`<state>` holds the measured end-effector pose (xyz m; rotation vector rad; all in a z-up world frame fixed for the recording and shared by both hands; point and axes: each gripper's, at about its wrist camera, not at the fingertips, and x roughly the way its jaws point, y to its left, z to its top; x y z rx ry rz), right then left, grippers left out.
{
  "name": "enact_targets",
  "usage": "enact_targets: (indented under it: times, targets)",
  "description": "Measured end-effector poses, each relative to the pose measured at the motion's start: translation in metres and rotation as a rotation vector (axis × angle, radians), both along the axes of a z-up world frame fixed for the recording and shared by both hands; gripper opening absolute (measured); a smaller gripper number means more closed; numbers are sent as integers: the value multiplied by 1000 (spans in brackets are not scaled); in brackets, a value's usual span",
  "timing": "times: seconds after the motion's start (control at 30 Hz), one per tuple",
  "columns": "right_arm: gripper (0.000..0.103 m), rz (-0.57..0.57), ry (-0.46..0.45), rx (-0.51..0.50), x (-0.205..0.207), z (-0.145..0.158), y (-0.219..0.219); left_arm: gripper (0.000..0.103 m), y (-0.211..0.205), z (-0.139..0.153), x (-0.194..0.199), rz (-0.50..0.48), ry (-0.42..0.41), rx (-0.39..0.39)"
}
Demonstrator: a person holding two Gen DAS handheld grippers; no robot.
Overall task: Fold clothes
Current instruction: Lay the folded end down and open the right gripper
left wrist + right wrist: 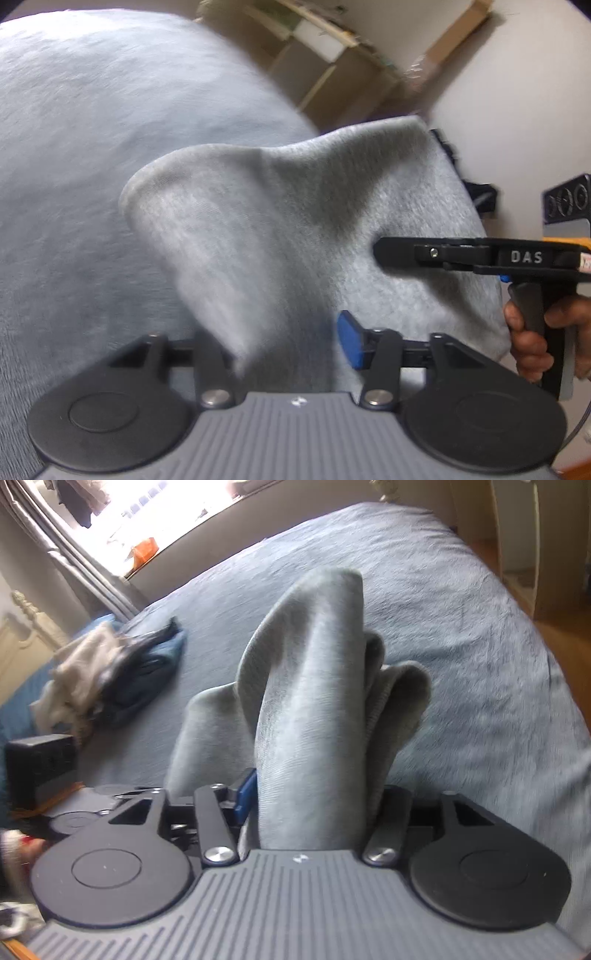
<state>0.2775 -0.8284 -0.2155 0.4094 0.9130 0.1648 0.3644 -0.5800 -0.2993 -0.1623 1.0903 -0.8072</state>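
While both tools hang over the bed (461, 627), we see the grey garment (277, 221) lifted off the blue-grey cover, strung between them in soft folds. From the left wrist view, the left hand-held gripper (288, 332) has a strip of the fabric running down between its fingers. Its blue pad (351, 339) on the right side stands a little clear of the cloth with a shadowed gap beside it, so we read these jaws as parted and not pressing. The other finger is hidden behind the fabric.

From the right wrist view, the right hand-held gripper (314, 794) has a thick bunch of the same garment rising from between its fingers. The cloth fills the gap and lies against the blue pad (245, 794) on the left. The right finger is covered, and we cannot tell whether the pads clamp the cloth or merely flank it.

A hand (528, 343) grips the handle of that right tool at the edge of the left view. Farther up the bed lies a loose pile of clothes (110, 672) — pale and dark pieces together — well apart from the grey garment. Both views are somewhat blurred.
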Motion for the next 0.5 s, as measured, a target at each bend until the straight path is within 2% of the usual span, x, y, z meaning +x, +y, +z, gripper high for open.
enact_targets:
  times: [0.07,0.13,0.17,0.2,0.27,0.4,0.47,0.5]
  targets:
    - [69,-87,41,-75,11,-31,-4,69,1,-17,6,24,18,34]
    - [79,-173,75,-79,13,-49,-9,76,8,-16,6,15,34,15]
    - [80,-210,78,-82,12,-55,-12,80,11,-12,4,11,20,20]
    - [80,-234,47,-89,7,-51,-14,86,14,-8,3,12,6,27]
    - [80,-299,-7,-139,-5,-39,-20,87,27,6,-1,31,-41,20]
    - [77,-415,-136,-209,-51,2,-31,87,55,49,-17,74,-225,1]
    - [69,-374,-174,-229,-72,12,-14,88,44,68,-26,-20,-399,16]
    - [60,-342,-181,-246,-80,15,-4,89,35,73,-31,-90,-465,24]
